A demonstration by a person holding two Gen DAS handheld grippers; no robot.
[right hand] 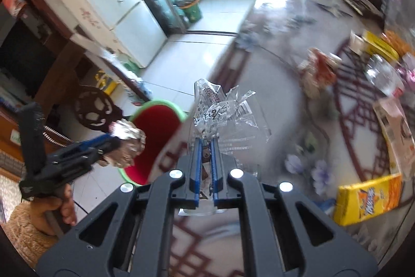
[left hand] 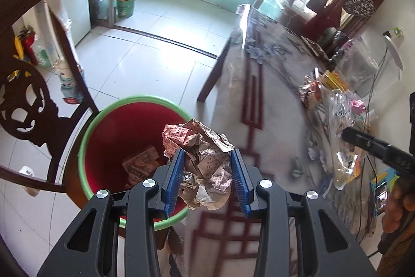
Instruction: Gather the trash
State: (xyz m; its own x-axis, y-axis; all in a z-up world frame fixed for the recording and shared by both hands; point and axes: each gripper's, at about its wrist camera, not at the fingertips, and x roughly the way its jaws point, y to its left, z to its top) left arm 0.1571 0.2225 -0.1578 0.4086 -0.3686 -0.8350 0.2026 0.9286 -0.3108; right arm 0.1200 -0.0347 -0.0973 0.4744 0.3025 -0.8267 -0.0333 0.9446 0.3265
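Clear wrapper (right hand: 225, 113) stands upright from the right tool (right hand: 206, 147)

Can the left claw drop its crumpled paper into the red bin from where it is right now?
Probably yes. The left claw holds the crumpled paper by the red bin near its rim, partly over the open mouth. Nothing covers the opening; only some paper lies at the bottom. A small shift toward the middle would make it safer.

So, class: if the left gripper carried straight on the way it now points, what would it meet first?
Probably the red bin. The left gripper, shut on the crumpled paper ball, points down at the bin's near rim beside the table edge; depth is unclear.
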